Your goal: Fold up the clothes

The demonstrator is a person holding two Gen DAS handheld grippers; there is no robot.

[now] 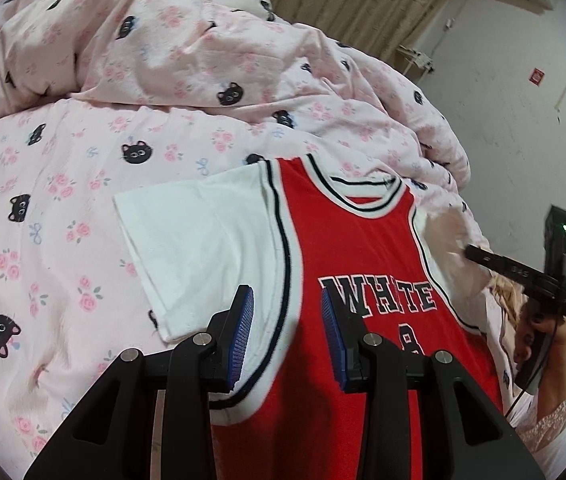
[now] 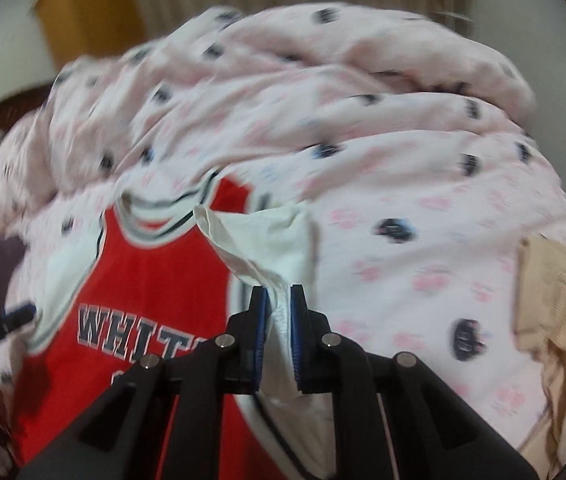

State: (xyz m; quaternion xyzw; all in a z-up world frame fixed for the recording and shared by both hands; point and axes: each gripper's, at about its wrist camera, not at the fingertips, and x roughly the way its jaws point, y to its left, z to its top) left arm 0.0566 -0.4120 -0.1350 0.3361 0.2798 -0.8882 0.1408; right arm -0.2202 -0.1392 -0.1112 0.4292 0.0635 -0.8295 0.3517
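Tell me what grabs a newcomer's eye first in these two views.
The red jersey with white sleeves, spread on the pink cat-print bedding. The right gripper pinches one white sleeve and lifts it; the left gripper hovers half open above the jersey's other armhole.

You have a red jersey [image 1: 347, 248] with white sleeves, black-and-white trim and "WHITE" lettering lying face up on the bed, collar away from you. One white sleeve [image 1: 187, 248] lies flat; the other sleeve [image 2: 271, 240] is lifted and bunched.
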